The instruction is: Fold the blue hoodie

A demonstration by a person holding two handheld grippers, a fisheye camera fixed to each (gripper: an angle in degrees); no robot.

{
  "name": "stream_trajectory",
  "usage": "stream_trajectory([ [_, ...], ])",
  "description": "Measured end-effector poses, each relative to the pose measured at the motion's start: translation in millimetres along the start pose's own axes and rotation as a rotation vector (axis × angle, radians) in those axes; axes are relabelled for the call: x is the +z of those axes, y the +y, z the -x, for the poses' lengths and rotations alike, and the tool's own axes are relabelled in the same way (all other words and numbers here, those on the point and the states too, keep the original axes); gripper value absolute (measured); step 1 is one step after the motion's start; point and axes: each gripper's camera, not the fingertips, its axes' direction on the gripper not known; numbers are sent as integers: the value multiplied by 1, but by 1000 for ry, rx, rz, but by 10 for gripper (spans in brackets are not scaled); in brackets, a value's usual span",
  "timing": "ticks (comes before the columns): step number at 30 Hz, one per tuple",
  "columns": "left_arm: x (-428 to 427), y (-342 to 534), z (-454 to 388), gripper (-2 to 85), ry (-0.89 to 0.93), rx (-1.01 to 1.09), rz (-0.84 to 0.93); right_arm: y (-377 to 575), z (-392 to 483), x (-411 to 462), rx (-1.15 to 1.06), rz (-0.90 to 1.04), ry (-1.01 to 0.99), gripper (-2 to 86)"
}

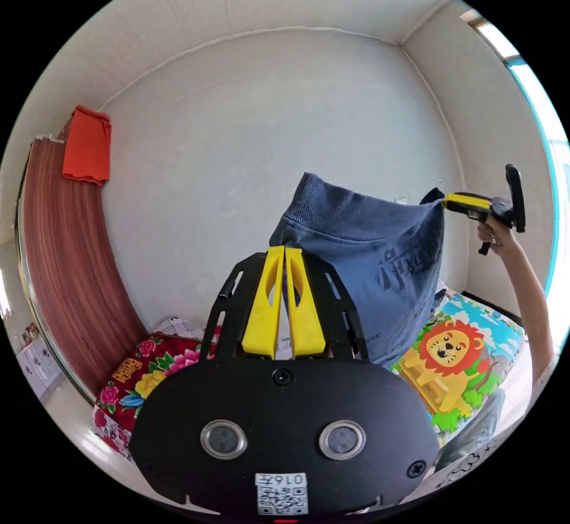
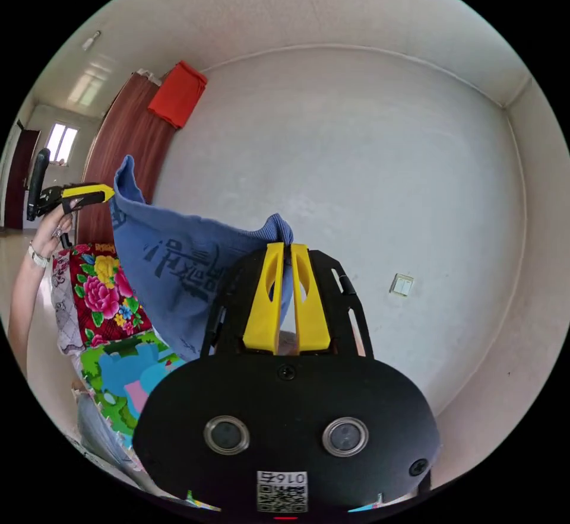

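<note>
Both tongs [image 1: 284,249] [image 2: 284,246] grip the blue hoodie [image 1: 380,263] aloft (right view: wall switch [image 2: 402,284]).

A blue hoodie [image 1: 368,257] with dark printed lettering hangs raised in the air, stretched between two pinched edges.

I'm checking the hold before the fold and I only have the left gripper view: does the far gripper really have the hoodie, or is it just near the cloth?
Observer: In the right gripper view, the right gripper has its jaws closed on a ribbed edge of the blue hoodie.
Operator: What's past it on that side?
Observer: A bare white wall with a small switch plate.
Operator: Is the cloth sagging onto the bed?
Observer: From that side it hangs between the two grippers; the left gripper holds the other corner up, above the floral quilt.
</note>
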Motion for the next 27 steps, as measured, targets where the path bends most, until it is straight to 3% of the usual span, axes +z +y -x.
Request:
stream_trajectory([
  [2, 16, 4, 19, -10, 7, -20, 96, 1, 7, 23, 4, 47, -32, 7],
  [6, 61, 21, 43, -10, -19, -43, 310, 13, 34, 109, -11, 331, -177, 6],
  [8, 82, 34, 58, -10, -80, -71, 357, 23, 50, 140, -10, 344, -234, 6],
  [12, 72, 18, 83, -10, -148, -188, 260, 23, 84, 176, -55, 251, -208, 5],
  [14, 43, -11, 84, -10, -132, -230, 108, 8, 82, 172, 10, 133, -198, 5],
  [16, 27, -34, 67, -10, -134, -159, 62, -8, 66, 150, 97, -109, -205, 5],
  [18, 22, -51, 48, -10, -62, -120, 72, -14, 52, 137, 78, -212, -196, 6],
  [20, 37, -60, 15, -10, 114, -66, 143, -17, 35, 137, 51, -164, -199, 6],
  [27, 168, 13, -141, -10, 546, 128, 381, 63, -40, 202, 25, 424, -310, 8],
])
